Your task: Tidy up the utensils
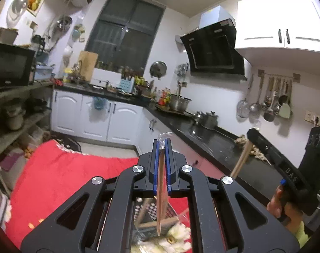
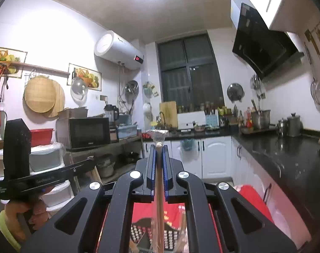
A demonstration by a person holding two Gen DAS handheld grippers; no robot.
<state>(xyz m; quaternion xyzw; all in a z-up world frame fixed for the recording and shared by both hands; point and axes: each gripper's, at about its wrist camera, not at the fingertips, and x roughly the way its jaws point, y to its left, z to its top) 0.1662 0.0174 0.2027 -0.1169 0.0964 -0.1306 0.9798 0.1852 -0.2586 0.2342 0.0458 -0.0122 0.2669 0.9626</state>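
Few texts can be read. In the left wrist view, the black body of the right tongs (image 1: 252, 131) bears pale letters that look like "DAS". In the right wrist view, the side bar of the left tongs (image 2: 92, 161) carries small pale print, too blurred to read. The water heater (image 2: 117, 51) shows a red digital readout on its front panel, digits unclear.

A home kitchen. White panelled cabinets (image 1: 97, 116) run under a glossy black L-shaped worktop (image 1: 210, 141). A slanted black extractor hood (image 1: 214, 46), steel ladles hanging on a wall rail (image 1: 273, 97), a black microwave oven (image 2: 88, 132) and a white cylindrical water heater (image 2: 117, 50) fill the walls.
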